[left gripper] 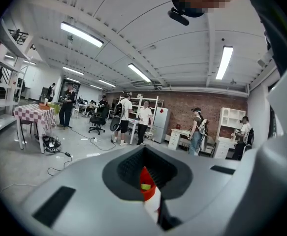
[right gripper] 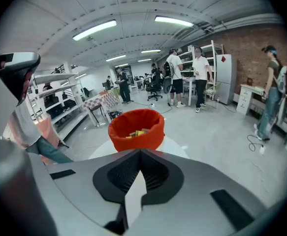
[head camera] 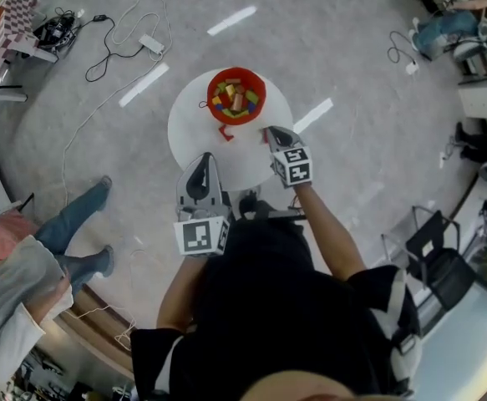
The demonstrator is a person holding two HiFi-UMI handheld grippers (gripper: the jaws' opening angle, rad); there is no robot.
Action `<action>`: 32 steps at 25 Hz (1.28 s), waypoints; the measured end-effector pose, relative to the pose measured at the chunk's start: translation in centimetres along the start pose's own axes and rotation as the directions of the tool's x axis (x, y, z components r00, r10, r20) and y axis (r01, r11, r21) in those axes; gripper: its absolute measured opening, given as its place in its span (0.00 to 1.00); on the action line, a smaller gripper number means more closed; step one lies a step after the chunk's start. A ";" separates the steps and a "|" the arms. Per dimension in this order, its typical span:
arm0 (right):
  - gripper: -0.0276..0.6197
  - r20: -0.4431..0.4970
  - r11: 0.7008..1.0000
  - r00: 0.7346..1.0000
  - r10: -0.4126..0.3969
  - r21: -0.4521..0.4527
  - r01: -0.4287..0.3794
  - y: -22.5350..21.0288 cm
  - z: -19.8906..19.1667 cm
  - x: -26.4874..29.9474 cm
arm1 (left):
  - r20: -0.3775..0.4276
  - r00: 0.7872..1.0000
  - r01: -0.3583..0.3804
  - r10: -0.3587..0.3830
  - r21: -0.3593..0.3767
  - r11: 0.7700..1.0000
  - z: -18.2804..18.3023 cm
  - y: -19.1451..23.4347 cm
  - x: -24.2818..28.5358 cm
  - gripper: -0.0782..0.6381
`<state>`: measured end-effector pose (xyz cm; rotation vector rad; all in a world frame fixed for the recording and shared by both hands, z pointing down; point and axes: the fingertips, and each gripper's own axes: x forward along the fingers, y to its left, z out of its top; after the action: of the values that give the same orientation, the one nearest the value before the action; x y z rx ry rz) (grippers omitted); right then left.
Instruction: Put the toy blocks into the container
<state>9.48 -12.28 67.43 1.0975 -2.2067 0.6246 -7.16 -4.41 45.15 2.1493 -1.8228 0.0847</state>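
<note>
Holds the left tongs (head camera: 203, 164) closed on nothing, back at the near edge of the round white surface (head camera: 189, 132), probably parked there to leave room for the other hand. Holds the right tongs (head camera: 270, 132) closed too, with nothing between the jaws, angled down just near and right of the red container (head camera: 262, 90), seemingly placed for work close to its near side. Finds the container standing toward the far side of the surface, filled with toy blocks (head camera: 233, 98) in yellow, green, red and wood tones, heaped to about the rim. Sees no loose block elsewhere on the surface, save one small red piece (head camera: 225, 132) touching or just beside the container's near side; cannot tell whether block or tag. Judges the task close to done, with that piece the likely reason for the right tongs' position.
</note>
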 end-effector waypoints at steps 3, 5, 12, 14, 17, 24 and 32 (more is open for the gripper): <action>0.04 -0.041 0.999 0.999 -0.025 0.037 0.027 -1.9 -3.5 0.5 | -0.010 1.000 0.018 -0.017 0.029 0.999 -0.3 -0.3 0.5 0.10; 0.04 -0.095 0.998 0.995 -0.033 0.055 0.039 -3.0 -5.7 1.0 | -0.014 1.000 0.024 -0.024 0.017 1.000 -0.3 -0.7 0.9 0.10; 0.04 -0.291 0.994 0.956 -0.040 0.085 0.067 -5.3 -11.8 3.7 | -0.034 0.998 0.053 -0.052 0.028 0.998 -1.0 -1.6 1.8 0.10; 0.07 -0.340 0.995 0.939 -0.044 0.068 0.071 -5.5 -13.1 4.7 | -0.022 0.999 0.046 -0.046 -0.001 0.999 -0.6 -1.7 2.1 0.10; 0.19 -0.408 0.995 0.912 -0.046 0.063 0.078 -5.6 -14.6 6.0 | -0.021 0.999 0.044 -0.044 -0.006 0.999 -0.5 -1.7 2.4 0.10; 0.26 -0.499 0.981 0.866 0.038 0.182 0.061 -3.4 -17.0 7.9 | -0.029 0.999 0.030 -0.030 -0.027 0.999 -0.7 -1.3 2.6 0.10; 0.24 -0.499 0.980 0.866 0.034 0.189 0.071 -3.1 -17.1 9.4 | -0.033 0.999 0.028 -0.029 -0.025 0.999 -1.0 -0.9 2.7 0.10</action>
<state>12.50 -8.27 86.54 0.9192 -1.7059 1.0169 -5.58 -6.60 46.60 2.1432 -1.7652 0.0903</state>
